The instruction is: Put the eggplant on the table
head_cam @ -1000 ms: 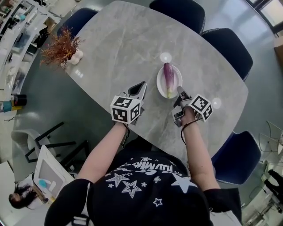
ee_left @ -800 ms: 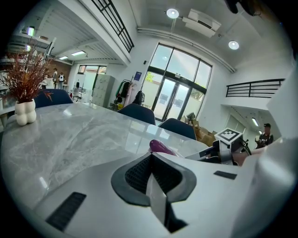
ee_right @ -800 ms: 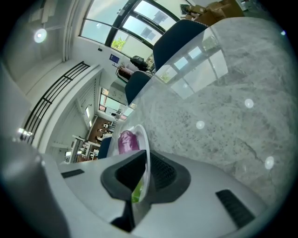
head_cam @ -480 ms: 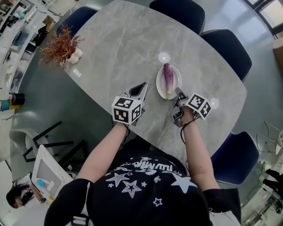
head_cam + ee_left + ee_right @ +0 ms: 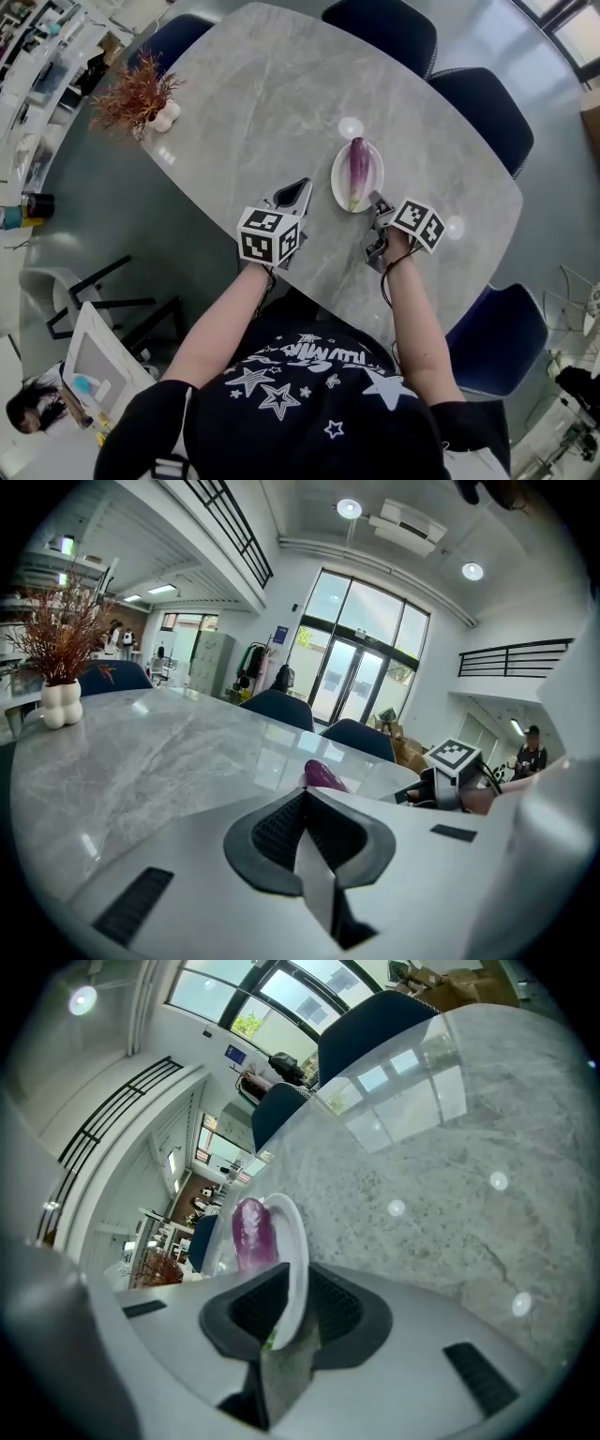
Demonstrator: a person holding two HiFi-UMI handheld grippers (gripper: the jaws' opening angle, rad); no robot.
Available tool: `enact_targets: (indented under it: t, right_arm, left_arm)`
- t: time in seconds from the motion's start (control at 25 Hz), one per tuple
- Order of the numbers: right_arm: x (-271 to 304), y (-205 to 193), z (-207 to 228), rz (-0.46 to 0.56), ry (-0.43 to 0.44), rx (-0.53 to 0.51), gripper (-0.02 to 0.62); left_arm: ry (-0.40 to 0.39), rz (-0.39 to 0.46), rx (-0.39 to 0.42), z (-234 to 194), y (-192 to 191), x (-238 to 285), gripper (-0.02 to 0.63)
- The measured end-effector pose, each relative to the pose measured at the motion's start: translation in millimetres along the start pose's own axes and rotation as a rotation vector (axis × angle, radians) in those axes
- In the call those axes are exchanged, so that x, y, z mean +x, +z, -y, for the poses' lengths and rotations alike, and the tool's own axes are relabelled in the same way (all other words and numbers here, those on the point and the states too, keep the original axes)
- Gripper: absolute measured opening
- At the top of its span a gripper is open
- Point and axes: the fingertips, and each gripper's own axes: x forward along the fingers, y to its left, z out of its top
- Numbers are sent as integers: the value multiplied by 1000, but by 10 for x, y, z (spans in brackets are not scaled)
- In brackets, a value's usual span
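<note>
Zero transfer done so far: eggplant lies on the white plate, stem end toward the near side, not on the table surface yet.

Right gripper is at the plate's near-right rim. In the right gripper view the rim runs straight into the seam between the pads, so the jaws look clamped on the plate edge, not on the eggplant. Eggplant sits just beyond the jaws in that view.

Left gripper is just left of the plate, jaws pressed together with nothing between them. It isn't touching the plate or the eggplant.

My read: we're at the grab stage only. Left to do: get the eggplant off the plate (tip the plate, or re-grip the eggplant itself) and set it down on bare tabletop. Plenty of free surface to the left and far side.
</note>
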Motion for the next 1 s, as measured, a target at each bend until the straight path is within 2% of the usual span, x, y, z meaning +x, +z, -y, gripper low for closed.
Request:
enact_targets:
  t: [0.04,0.08,0.36,0.56,0.84,1.0]
  right_arm:
    - [-7,-6,-8,-2,7,-1,76]
    - [-17,-12,-25,-3,18,3,84]
    - [-117,-42,-50,3,36,8,84]
    - [-258,-57,-115,6,83,-6,83]
    - [-619,-94,-165,15,169,-5,83]
    - [-905,-87,-83,21,190,-17,81]
  left_arm:
    - [1,1,0,8,-8,-12,8]
    - [2,0,1,16,-16,-25,8]
    - [15,16,9,93,0,-131,8]
    - [31,32,15,190,10,-227,8]
    - [33,63,25,535,-40,-365,8]
    - [29,79,38,817,-71,-448,8]
